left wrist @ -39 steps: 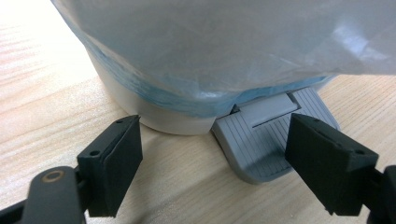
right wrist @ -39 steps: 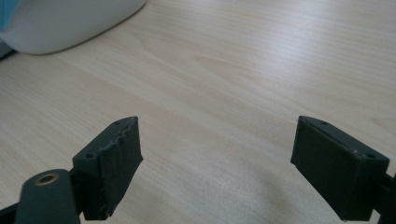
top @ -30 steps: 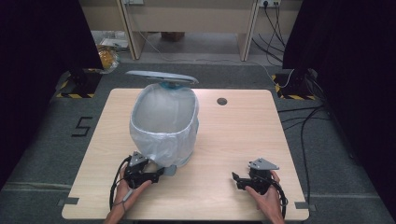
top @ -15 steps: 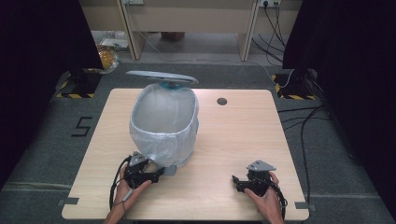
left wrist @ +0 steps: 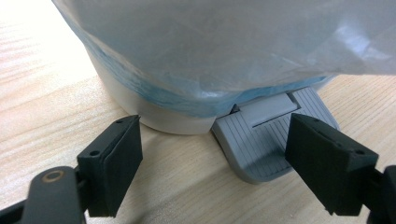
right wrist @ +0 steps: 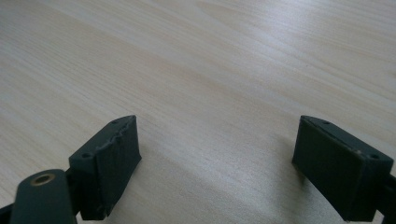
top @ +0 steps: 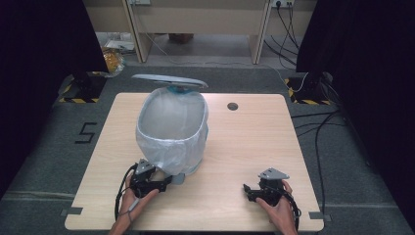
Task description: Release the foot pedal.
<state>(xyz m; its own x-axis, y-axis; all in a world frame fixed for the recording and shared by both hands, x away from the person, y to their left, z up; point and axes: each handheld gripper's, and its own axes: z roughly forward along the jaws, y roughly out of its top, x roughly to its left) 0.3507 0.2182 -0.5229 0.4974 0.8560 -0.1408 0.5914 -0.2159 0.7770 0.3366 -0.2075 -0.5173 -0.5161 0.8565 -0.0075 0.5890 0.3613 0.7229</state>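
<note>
Resting low on the worktop (top: 98,161) at the near left, left tongs (top: 165,182) spread wide, pinching nothing, aimed at the foot of a pedal bin (top: 193,164). Standing left of centre on the worktop, well apart from the right hand's side, with a pale translucent liner bag (top: 171,142) draped over the rim and hanging far down the walls, and a grey lid (top: 169,80) raised at the far side.

Seen in the left gripper view: left tongs (left wrist: 212,156) framing the grey ribbed pedal (left wrist: 261,149), which juts from under the bin's white base (left wrist: 173,119) and lies flat just above the wood, one jaw to each side of it and neither pad touching.

Judged as light for its bulk: thin hard plastic shell, apparently empty, so likely to slide or tip on smooth wood if pushed from one side. Liner film soft, slippery and loose; likely to stretch, slip or tear off the rim rather than carry the bin if pinched. Firmer holds probably the stiff rim through the bag, or the bare base below the bag's hem. Pedal stiff and grooved, so a fair grip for pressing, but hinged and small; probably better pushed down than pulled. Raised lid likely to drop if jolted.

Farther right, right tongs (top: 248,190) likewise spread and empty, lying on bare wood; in the right gripper view (right wrist: 215,163) nothing but worktop grain between the jaws.
</note>
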